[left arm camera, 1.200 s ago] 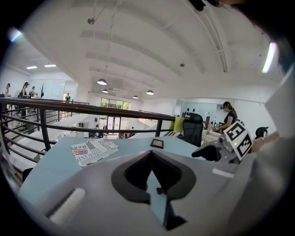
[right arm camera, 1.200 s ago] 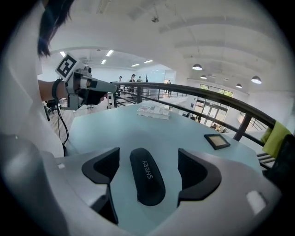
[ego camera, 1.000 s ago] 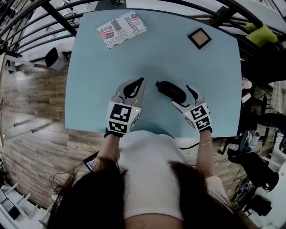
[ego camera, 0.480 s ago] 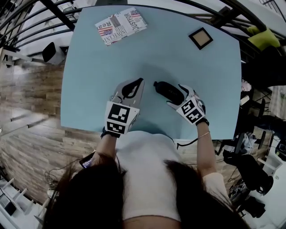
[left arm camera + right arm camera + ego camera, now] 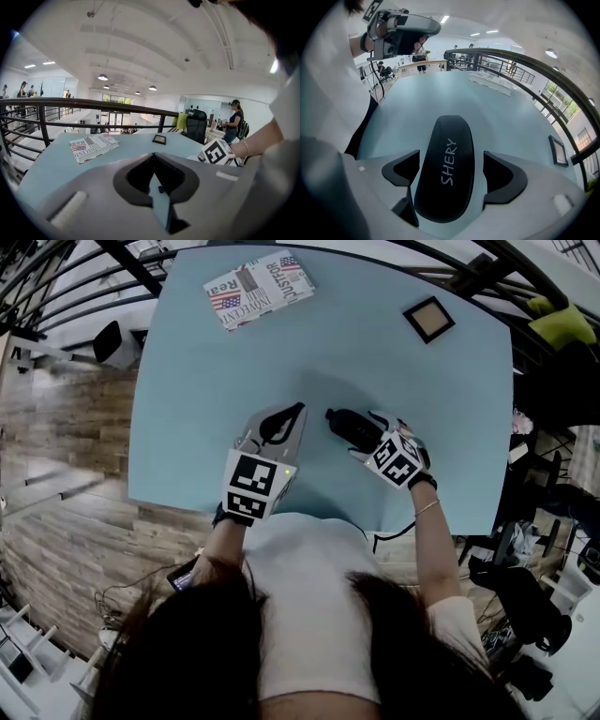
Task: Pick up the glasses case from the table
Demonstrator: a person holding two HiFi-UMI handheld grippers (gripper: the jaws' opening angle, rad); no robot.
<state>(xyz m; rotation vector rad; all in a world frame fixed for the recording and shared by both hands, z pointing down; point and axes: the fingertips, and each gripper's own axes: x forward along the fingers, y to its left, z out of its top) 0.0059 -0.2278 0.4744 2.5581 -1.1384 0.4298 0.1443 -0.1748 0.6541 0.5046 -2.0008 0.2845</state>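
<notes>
The glasses case (image 5: 347, 422) is a black oval shell lying flat on the light-blue table (image 5: 206, 381), just right of centre near the front edge. In the right gripper view the case (image 5: 445, 168) shows white lettering and lies between the two jaws, with a narrow gap on each side. My right gripper (image 5: 364, 435) (image 5: 451, 158) is open and straddles the near end of the case. Left of the case, my left gripper (image 5: 296, 411) (image 5: 153, 155) hovers with its jaw tips together, holding nothing.
A folded newspaper (image 5: 258, 287) (image 5: 93, 145) lies at the table's far left. A small framed square (image 5: 428, 319) (image 5: 558, 151) sits at the far right. A dark railing (image 5: 93, 103) curves round the far side of the table. A person's arm (image 5: 262, 136) is at the right.
My right gripper has moved forward and left from beside the case until its jaws straddle it. The left gripper and the case have stayed in place.
</notes>
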